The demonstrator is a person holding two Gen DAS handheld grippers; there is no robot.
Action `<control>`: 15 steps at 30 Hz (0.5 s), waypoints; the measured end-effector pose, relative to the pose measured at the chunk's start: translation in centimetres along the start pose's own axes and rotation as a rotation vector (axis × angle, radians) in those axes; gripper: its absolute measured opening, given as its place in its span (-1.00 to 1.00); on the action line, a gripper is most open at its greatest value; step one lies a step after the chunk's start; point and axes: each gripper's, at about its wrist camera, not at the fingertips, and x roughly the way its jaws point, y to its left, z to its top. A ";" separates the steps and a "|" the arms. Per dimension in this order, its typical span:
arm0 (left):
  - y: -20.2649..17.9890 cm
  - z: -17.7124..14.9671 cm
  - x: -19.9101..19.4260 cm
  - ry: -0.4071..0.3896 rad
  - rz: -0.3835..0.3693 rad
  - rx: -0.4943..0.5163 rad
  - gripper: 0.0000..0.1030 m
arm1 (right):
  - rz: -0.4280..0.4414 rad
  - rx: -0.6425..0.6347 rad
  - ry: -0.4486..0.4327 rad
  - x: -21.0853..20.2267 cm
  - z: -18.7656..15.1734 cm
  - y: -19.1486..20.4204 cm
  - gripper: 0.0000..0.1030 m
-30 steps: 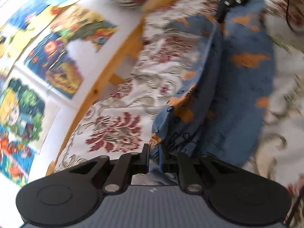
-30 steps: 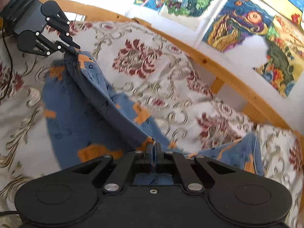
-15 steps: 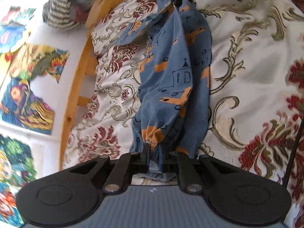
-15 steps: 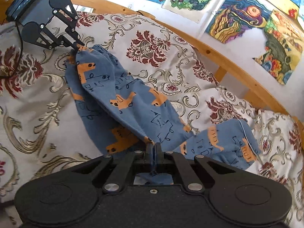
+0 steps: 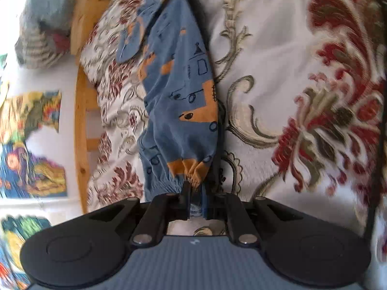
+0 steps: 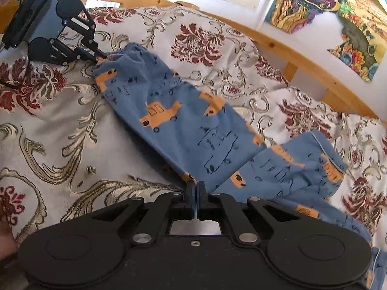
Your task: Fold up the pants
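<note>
Blue pants (image 6: pixel 183 125) printed with orange vehicles lie stretched on a floral bedspread (image 6: pixel 60 140). My left gripper (image 5: pixel 194 188) is shut on the gathered end of the pants (image 5: pixel 183 111); in the right wrist view this left gripper (image 6: pixel 101 56) sits at the upper left, pinching that end. My right gripper (image 6: pixel 196 186) is shut on the other end of the stretched part, close to the bedspread. A further blue section of the same print (image 6: pixel 297 166) lies crumpled to the right of it. The right gripper is hidden at the top edge of the left wrist view.
A wooden bed rail (image 6: pixel 302 60) runs along the far side, with colourful drawings (image 6: pixel 304 2) on the white wall behind it. A striped bundle (image 5: pixel 41 36) rests near the rail (image 5: pixel 79 111). A person's hand (image 6: pixel 6 232) shows at the lower left edge.
Both grippers have come down toward the bed with the pants held between them. The cloth, hanging in folds a second ago, now lies stretched and nearly flat on the bedspread.
</note>
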 end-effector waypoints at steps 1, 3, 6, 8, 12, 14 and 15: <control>0.4 0.1 0.0 0.004 -0.020 -0.024 -0.81 | -0.003 0.010 0.004 0.2 -0.1 0.1 -1.00; 0.9 0.2 0.2 0.006 -0.057 -0.021 -0.79 | -0.007 0.022 0.019 0.6 -0.1 0.1 -0.98; 1.4 0.1 0.1 0.007 -0.074 -0.010 -0.69 | -0.003 0.031 0.039 1.1 -0.2 0.0 -0.89; 2.2 0.1 -0.3 0.028 -0.093 -0.067 -0.60 | 0.003 0.062 0.021 0.5 -0.2 -0.5 -0.72; 4.8 0.0 -1.9 0.086 -0.168 -0.287 -0.26 | -0.016 0.136 0.008 -0.3 -0.4 -1.5 -0.30; 6.5 0.1 -2.6 0.101 -0.200 -0.455 -0.17 | -0.020 0.186 0.000 -0.7 -0.8 -2.0 -0.19; 7.5 0.2 -2.9 0.100 -0.218 -0.560 -0.10 | -0.024 0.217 -0.010 -0.9 -1.0 -2.3 -0.05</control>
